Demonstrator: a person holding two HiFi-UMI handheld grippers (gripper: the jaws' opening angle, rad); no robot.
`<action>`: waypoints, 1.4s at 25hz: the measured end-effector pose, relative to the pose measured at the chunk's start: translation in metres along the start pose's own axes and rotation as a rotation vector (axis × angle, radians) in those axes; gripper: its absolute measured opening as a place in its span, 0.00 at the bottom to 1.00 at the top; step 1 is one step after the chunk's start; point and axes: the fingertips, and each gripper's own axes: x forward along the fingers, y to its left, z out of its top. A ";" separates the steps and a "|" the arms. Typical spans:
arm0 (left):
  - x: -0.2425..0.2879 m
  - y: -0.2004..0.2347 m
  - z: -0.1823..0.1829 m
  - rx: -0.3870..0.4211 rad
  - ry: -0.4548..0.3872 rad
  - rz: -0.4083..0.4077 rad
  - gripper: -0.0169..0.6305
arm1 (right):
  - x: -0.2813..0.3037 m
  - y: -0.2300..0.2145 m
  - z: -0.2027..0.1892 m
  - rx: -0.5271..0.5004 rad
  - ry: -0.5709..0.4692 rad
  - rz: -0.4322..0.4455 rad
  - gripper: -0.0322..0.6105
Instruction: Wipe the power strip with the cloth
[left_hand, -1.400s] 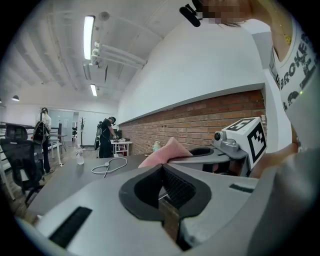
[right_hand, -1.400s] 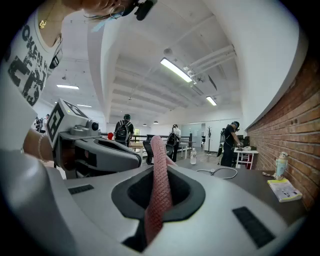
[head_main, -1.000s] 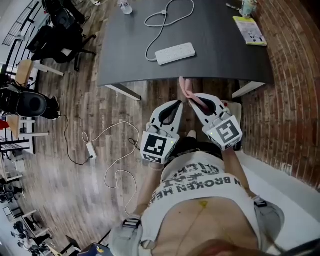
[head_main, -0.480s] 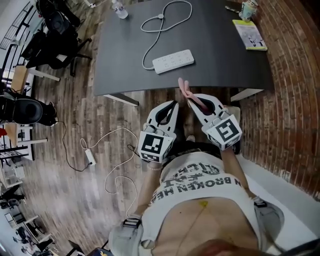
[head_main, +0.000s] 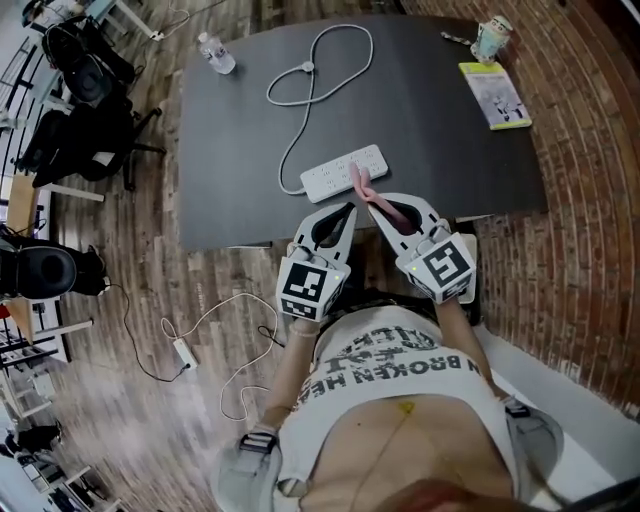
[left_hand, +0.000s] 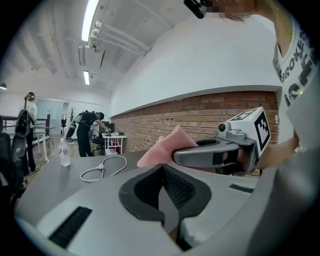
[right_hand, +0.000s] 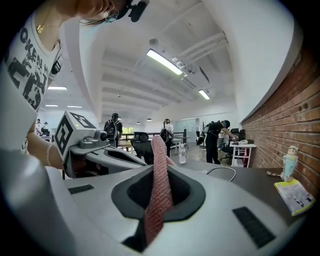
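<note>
**Fig.: Cloth held above the power strip**

We see the R tool (head_main: 372, 200) clenched on the pink cloth (head_main: 358, 180). In the head view the cloth overlaps the white power strip (head_main: 335, 175) on the dark tabletop (head_main: 230, 140); contact unclear. The L tool (head_main: 349, 208), just beside, is clenched w/ nothing betw. its jaws.

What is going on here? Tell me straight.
A person stands at a dark table with tongs in each hand. The right tongs are shut on a pink cloth, whose free end hangs over the white power strip on the table. The left tongs are shut and empty, close beside the right. Whether the cloth touches the strip cannot be told.
</note>
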 end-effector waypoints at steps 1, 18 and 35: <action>0.008 0.008 0.003 0.003 0.001 -0.015 0.04 | 0.009 -0.007 0.001 0.006 0.001 -0.007 0.08; 0.035 0.120 -0.009 -0.017 0.026 -0.050 0.04 | 0.132 -0.037 -0.007 0.021 0.093 0.006 0.08; 0.026 0.152 -0.046 -0.079 0.085 0.027 0.04 | 0.164 -0.038 -0.040 0.015 0.185 0.084 0.08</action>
